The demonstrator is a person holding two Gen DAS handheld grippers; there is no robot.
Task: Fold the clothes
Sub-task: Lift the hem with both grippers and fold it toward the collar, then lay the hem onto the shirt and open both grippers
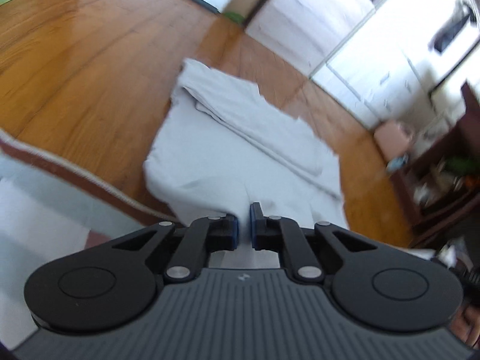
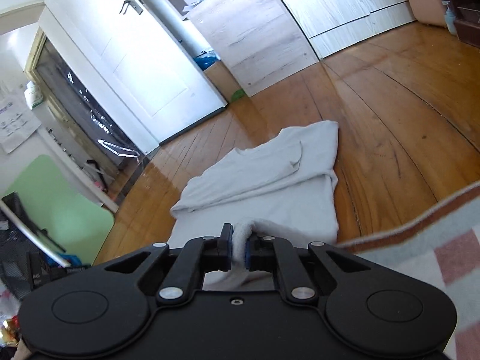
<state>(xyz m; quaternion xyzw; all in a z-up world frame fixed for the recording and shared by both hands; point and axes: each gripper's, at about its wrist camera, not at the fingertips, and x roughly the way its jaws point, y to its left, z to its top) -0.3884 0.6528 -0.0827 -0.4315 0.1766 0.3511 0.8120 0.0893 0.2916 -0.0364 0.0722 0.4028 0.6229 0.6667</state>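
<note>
White T-shirt (image 2: 264,177) lies partly folded on a wooden floor (image 2: 390,114), sleeves already turned in across its far end, while its near hem is pinched at two points by hand-held grippers. The right gripper (image 2: 238,247) is clamped on a thick roll of the hem, fabric bulging up between its blue pads (image 2: 247,252). The left gripper (image 1: 244,226) is drawn almost closed, with pale cloth in the slim gap between its fingers; the left wrist view is blurred, so how much fabric it holds cannot be told.

The main risk is an uneven carry. The right grip looks bunched and deep and the left grip looks thin, so the left corner could slip free as the hem is taken toward the far end, leaving a skewed fold. A fast lift could also drag the whole shirt across the glossy boards, since only its own weight holds it down, and shake the turned-in sleeves loose. A blanket with a brown edge (image 2: 426,219) lies just beside the shirt at near right; a low sweep there could snag it.
</note>
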